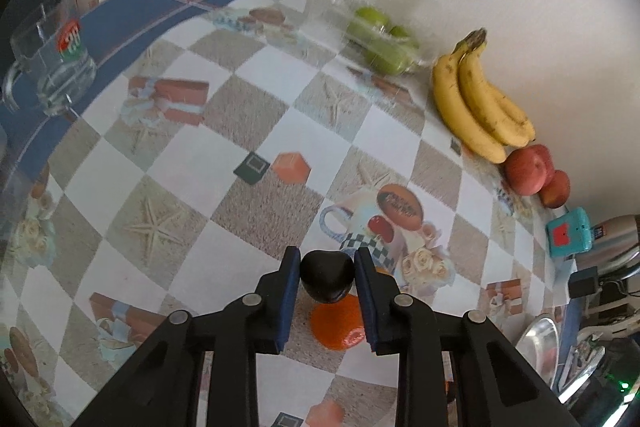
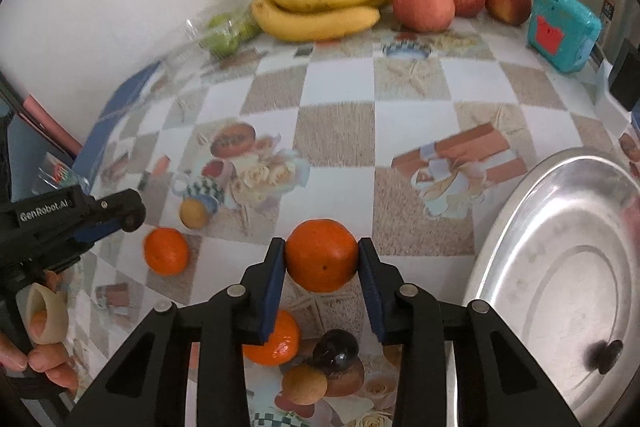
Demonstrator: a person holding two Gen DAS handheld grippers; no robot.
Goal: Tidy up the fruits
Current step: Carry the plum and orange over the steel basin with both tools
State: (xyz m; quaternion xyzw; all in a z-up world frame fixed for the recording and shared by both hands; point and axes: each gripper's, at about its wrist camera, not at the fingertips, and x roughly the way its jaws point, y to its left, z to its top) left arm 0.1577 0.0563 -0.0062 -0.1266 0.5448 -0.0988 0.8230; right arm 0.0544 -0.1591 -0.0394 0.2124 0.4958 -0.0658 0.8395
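My left gripper (image 1: 327, 259) is shut on a dark plum (image 1: 327, 275), held above an orange (image 1: 338, 325) on the table. It also shows at the left of the right wrist view (image 2: 130, 217). My right gripper (image 2: 321, 247) is shut on an orange (image 2: 321, 255), held above the table. Below it lie another orange (image 2: 274, 339), a dark plum (image 2: 335, 349) and a small yellow-brown fruit (image 2: 305, 385). Another orange (image 2: 166, 251) and a small yellow-brown fruit (image 2: 193, 213) lie to the left. Bananas (image 2: 320, 1), red apples (image 2: 424, 5) and bagged green fruit (image 2: 228, 31) line the wall.
A steel tray (image 2: 560, 267) sits at the right, with a dark object (image 2: 604, 357) in it. A teal box (image 2: 562, 27) stands at the back right. A glass mug (image 1: 52, 63) stands at the far left on the blue cloth edge. The table has a checkered cloth (image 1: 240, 147).
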